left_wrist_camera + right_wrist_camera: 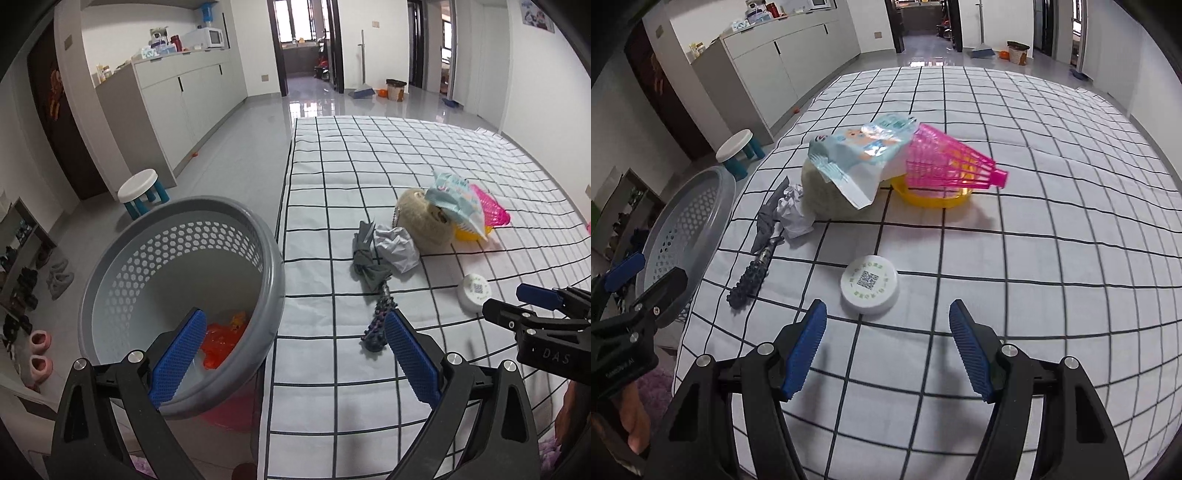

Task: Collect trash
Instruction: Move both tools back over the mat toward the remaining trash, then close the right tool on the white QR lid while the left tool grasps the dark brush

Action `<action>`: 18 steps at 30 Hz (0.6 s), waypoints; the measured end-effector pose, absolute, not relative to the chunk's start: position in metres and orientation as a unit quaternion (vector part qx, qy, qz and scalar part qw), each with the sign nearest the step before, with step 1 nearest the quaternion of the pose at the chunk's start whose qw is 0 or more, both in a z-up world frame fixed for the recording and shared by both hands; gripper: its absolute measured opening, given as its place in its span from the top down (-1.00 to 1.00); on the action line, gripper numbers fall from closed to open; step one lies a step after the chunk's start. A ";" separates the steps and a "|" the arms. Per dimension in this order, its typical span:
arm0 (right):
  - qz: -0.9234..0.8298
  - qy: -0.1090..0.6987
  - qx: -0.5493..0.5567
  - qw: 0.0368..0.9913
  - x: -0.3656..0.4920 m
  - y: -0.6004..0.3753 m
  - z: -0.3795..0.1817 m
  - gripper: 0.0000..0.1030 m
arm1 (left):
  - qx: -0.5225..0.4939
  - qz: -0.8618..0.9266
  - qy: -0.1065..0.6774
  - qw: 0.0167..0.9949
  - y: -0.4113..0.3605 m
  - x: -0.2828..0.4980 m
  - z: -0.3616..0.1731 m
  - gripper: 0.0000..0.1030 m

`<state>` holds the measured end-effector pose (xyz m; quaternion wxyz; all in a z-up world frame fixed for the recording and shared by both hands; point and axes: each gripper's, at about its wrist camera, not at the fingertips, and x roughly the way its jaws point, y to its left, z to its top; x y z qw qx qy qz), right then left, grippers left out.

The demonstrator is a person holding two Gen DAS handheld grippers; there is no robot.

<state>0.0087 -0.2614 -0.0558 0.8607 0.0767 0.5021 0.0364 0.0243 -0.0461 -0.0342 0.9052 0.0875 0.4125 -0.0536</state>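
Note:
A grey perforated basket (pixel 177 295) stands at the left edge of the checked bed (pixel 369 177), with orange plastic (pixel 221 339) lying inside it. My left gripper (pixel 295 350) is open and empty, its left finger over the basket and its right finger over the bed. On the bed lie a white round lid (pixel 868 284), a crumpled white paper (pixel 792 214), a grey wrapper with a dark beaded handle (pixel 753 273) and a blue-white plastic package (pixel 860 151). My right gripper (pixel 888 347) is open and empty, just short of the lid.
A beige twine ball (pixel 827 192), a pink plastic cone basket (pixel 949 162) and a yellow bowl (pixel 934 195) sit mid-bed. A white stool (pixel 142 192), shoes and slippers (pixel 38 354) are on the floor at left. Cabinets line the left wall.

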 end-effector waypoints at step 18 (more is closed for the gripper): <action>0.023 0.497 0.032 0.867 0.024 -0.241 -0.070 -0.23 | 0.065 -0.056 0.432 0.898 -0.040 0.032 -0.050 -0.85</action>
